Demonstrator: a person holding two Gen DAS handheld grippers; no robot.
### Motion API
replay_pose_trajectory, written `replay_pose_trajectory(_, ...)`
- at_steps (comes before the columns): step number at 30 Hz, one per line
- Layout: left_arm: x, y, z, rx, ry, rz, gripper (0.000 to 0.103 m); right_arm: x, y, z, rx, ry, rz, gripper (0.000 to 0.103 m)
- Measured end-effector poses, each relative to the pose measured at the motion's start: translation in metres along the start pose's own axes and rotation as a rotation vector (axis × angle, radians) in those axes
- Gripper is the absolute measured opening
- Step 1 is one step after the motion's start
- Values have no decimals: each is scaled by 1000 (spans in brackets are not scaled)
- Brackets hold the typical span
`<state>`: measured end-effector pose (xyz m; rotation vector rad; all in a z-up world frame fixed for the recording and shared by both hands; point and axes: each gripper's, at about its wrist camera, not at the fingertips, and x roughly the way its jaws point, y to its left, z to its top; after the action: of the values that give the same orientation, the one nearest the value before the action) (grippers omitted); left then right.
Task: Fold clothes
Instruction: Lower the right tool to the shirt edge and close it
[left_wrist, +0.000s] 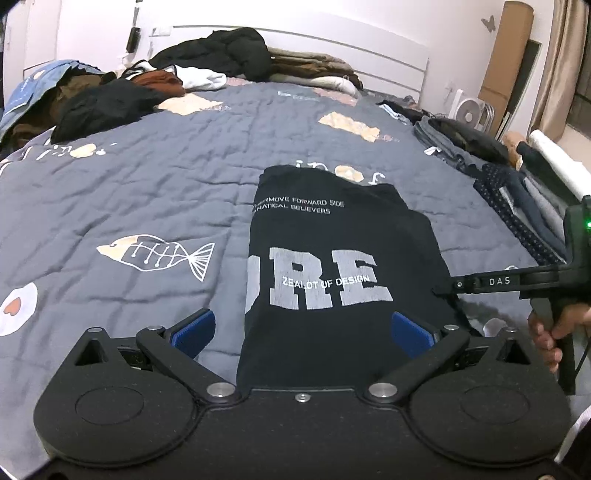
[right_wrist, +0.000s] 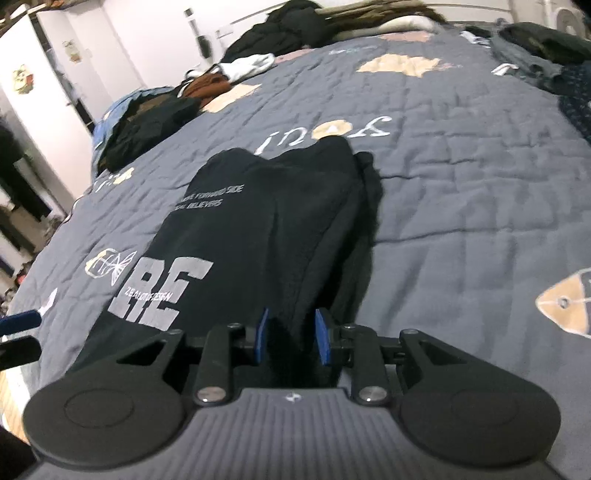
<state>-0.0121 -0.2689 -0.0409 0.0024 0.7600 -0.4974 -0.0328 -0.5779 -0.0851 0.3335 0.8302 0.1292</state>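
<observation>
A black cotton T-shirt with grey block lettering (left_wrist: 332, 266) lies on the grey quilted bedspread with fish prints (left_wrist: 147, 177), already doubled into a long narrow strip running from near to far, probably so its near end can be carried over the far end. The left hand-held gripper (left_wrist: 303, 332) hovers at the strip's near end with its blue pads wide apart, one on each side of the cloth, pinching nothing. The right hand-held gripper (right_wrist: 291, 336) sits at the strip's near right edge, jaws narrowed around a dark ridge of fabric; whether the pads actually press it, I cannot tell. Unfolded clothes (left_wrist: 207, 55) are heaped far off by the headboard.
</observation>
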Motion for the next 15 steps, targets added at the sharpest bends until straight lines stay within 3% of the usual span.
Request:
replay_pose_trajectory(1,1,-1,0,2,4,2,103,2,-1,-1,6,7,1,14)
replay_pose_trajectory(4,2,-1,0,3,1,2,103,0,-4,-2,43,-2,20,5)
replay_pose_trajectory(10,4,6,1,-19,5,2,103,-24,-3,3,76,-57,34,3)
replay_pose_trajectory(15,7,6,0,-2,24,9,103,3,-5,-7,39,11,-29,6)
